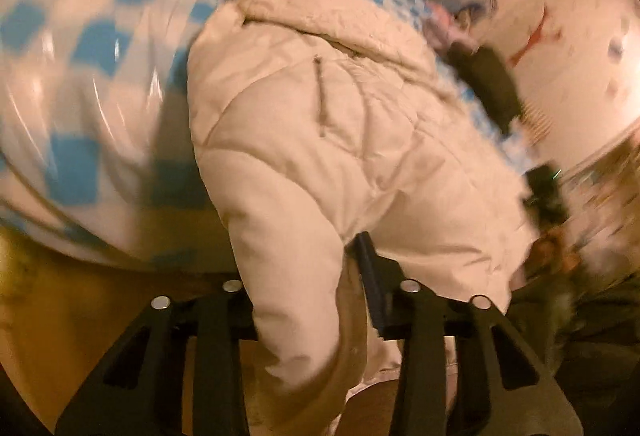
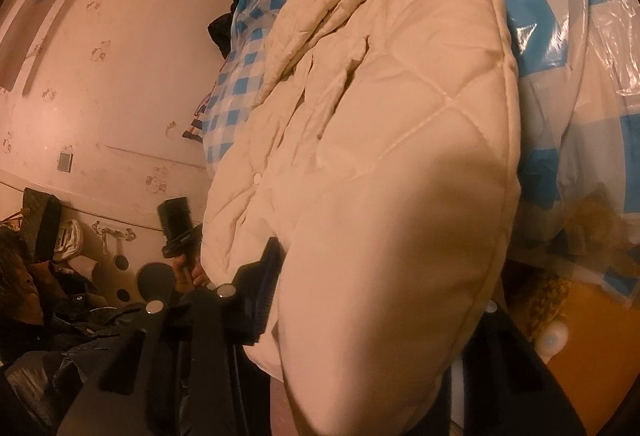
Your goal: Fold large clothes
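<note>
A cream quilted puffer jacket (image 1: 320, 140) lies on a surface with a blue-and-white checked cover (image 1: 80, 48), partly hanging over its near edge. My left gripper (image 1: 320, 300) is shut on a thick fold of the jacket; one dark fingertip (image 1: 370, 276) shows on the right of the fold, the other is hidden under fabric. In the right wrist view the same jacket (image 2: 380, 136) fills the middle. My right gripper (image 2: 344, 300) is shut on its padded edge; the left finger (image 2: 266, 288) presses the fabric, the right finger is hidden behind it.
The checked cover (image 2: 568, 36) is wrapped in clear plastic. A pinkish patterned wall (image 2: 120, 56) stands to the left. Dark clothing (image 2: 232, 16) lies at the cover's far end. The person's other hand with the left gripper (image 2: 180, 228) shows low left.
</note>
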The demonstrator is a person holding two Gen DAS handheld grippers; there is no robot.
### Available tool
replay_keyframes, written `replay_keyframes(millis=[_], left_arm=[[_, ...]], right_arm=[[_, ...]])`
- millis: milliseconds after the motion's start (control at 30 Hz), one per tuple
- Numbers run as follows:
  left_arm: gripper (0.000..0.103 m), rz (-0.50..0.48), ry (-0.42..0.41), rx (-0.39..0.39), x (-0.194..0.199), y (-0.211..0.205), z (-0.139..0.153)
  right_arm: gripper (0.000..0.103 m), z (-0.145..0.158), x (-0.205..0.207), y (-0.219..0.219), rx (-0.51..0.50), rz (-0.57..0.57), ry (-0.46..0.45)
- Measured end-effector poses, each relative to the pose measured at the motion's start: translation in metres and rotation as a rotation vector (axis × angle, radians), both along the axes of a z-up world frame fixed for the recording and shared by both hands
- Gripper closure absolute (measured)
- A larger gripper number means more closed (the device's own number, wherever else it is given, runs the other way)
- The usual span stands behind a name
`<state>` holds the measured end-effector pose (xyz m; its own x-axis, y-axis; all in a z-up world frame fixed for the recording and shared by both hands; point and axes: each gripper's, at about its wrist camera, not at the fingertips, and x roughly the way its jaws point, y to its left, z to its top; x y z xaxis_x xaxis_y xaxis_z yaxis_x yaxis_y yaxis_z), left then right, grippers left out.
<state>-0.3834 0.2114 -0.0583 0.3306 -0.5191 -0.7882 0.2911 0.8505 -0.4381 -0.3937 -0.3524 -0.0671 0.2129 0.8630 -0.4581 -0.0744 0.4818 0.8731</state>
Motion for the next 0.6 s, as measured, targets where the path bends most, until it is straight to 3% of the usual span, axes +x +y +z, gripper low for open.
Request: replay_keyframes(millis=[67, 100, 167, 367, 433, 600], left_arm=[[0.071, -0.010, -0.022, 0.074, 0.001, -0.010, 0.009], [0.071, -0.015, -0.031, 0.103, 0.001, -0.014, 0.012], [0.071, -0.019, -0.047, 0.159, 0.001, -0.024, 0.017], [0.071, -0.029, -0.075, 0.238, -0.007, -0.023, 0.022], [0.071, -0.031, -0.081, 0.252, -0.008, -0.022, 0.023], [0.071, -0.037, -0.096, 0.282, -0.009, -0.025, 0.027]], right_arm=[[0.056, -0.002, 0.002, -0.001, 0.011, -0.002, 0.011], [0.047, -0.004, 0.002, -0.002, 0.016, -0.006, 0.020], [0.038, -0.007, 0.004, -0.003, 0.023, -0.015, 0.033], [0.038, -0.008, 0.005, 0.001, 0.051, 0.013, 0.031], [0.053, -0.005, 0.003, -0.001, 0.048, 0.009, 0.012], [0.068, 0.003, 0.001, -0.005, 0.036, 0.001, -0.029]])
